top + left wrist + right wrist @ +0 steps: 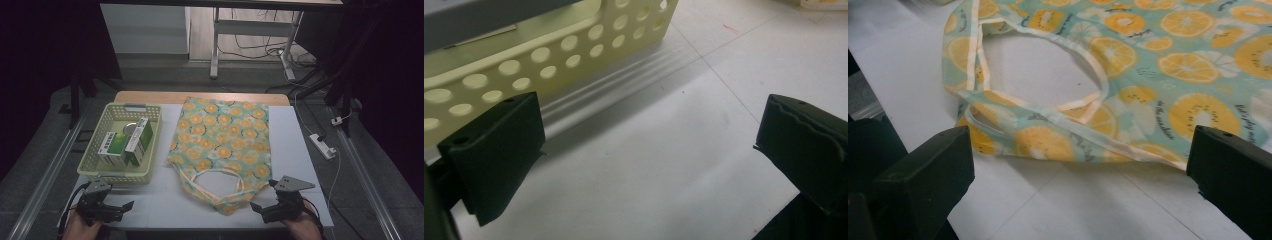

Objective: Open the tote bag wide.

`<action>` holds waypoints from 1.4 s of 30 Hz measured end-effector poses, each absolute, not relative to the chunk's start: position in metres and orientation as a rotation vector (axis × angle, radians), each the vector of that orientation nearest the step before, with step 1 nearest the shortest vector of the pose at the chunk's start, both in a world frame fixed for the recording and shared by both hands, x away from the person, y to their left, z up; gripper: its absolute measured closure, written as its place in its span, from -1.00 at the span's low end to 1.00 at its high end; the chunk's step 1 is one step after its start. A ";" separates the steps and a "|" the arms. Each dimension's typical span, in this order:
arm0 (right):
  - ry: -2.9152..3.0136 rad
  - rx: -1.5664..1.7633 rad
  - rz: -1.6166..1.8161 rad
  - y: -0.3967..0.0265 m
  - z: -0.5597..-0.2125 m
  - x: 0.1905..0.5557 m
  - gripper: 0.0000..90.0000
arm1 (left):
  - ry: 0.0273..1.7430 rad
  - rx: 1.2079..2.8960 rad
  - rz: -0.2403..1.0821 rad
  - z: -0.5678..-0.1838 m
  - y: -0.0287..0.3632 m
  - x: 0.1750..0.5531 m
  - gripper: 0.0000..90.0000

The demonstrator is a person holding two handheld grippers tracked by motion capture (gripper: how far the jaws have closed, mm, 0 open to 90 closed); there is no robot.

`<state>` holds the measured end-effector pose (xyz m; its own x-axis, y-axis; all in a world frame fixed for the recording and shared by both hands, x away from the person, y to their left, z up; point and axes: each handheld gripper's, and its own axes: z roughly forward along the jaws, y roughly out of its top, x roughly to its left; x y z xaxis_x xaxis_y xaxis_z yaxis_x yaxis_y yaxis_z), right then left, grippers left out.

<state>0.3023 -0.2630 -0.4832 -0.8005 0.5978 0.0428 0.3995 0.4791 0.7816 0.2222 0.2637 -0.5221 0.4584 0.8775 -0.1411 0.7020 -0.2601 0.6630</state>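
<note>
The left gripper point(121, 206) rests low at the near left corner of the white table point(165, 200), held in a hand at the near edge, its jaws spread wide with nothing between them; in the left gripper view only bare table surface lies in the gap. Just beyond it stands the pale yellow perforated plastic basket point(91, 162), whose near wall with its round holes shows close in front of the jaws in that view point(549, 55), near but not touching. Inside the basket lie green and white cardboard boxes point(131, 142) and a round silvery can point(131, 128) behind them. The right gripper point(264, 195) sits at the near right of the table, also wide open and holding nothing, its jaws pointing toward the near end of the teal fabric tote bag printed with orange slices point(222, 135). The bag lies flat in the middle of the table, to the right of the basket, its cream-edged handle loops point(212, 180) at the near end. In the right gripper view the handle loops point(1048, 107) lie just ahead of the open jaws, apart from them, with bare table in between.
</note>
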 end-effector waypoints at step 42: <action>2.768 0.535 1.100 -0.160 -0.498 0.312 -1.00 | 1.332 2.031 0.314 -0.523 0.265 0.224 -1.00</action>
<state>0.3122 -0.1602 -0.4982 -0.9310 0.3642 0.0231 0.2808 0.6744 0.6829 0.2240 0.2650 -0.5228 0.4476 0.8799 -0.1595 0.7163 -0.2460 0.6530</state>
